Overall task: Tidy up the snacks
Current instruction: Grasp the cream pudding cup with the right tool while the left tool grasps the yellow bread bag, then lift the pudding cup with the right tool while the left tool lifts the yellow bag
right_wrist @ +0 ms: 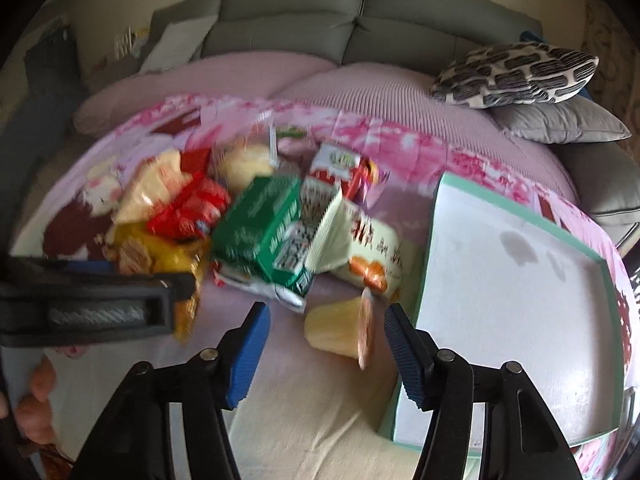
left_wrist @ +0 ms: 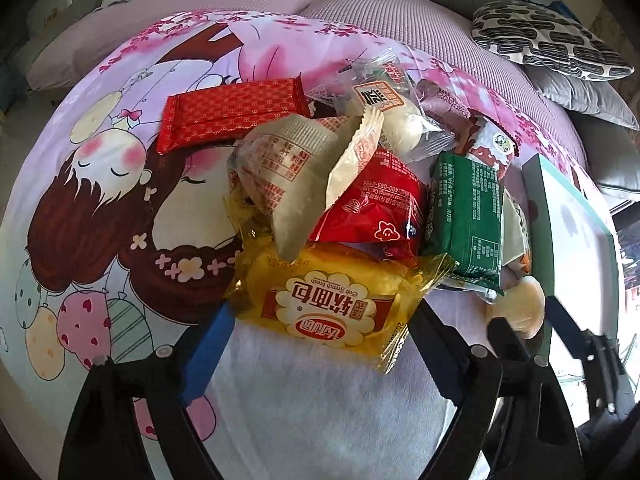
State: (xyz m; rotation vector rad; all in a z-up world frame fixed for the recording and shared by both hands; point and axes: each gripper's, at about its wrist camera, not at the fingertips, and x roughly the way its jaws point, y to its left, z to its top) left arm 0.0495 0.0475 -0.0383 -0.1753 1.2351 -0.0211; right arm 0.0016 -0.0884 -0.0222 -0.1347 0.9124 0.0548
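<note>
A pile of snack packets lies on a pink cartoon sheet. In the left wrist view my left gripper (left_wrist: 320, 320) is open, its fingers on either side of a yellow soft-bread packet (left_wrist: 336, 304) at the pile's near edge. Behind it lie a beige packet (left_wrist: 292, 176), a red packet (left_wrist: 380, 208), a green packet (left_wrist: 468, 216) and a long red bar (left_wrist: 232, 112). In the right wrist view my right gripper (right_wrist: 326, 322) is open around a yellow jelly cup (right_wrist: 340, 328) lying on its side. The green packet (right_wrist: 264, 224) lies just beyond.
A shallow white tray with a teal rim (right_wrist: 516, 312) lies to the right of the pile; it also shows in the left wrist view (left_wrist: 576, 232). Pillows (right_wrist: 516, 72) and a grey headboard (right_wrist: 360, 12) stand behind. My left gripper's body (right_wrist: 92, 300) crosses the right wrist view's left side.
</note>
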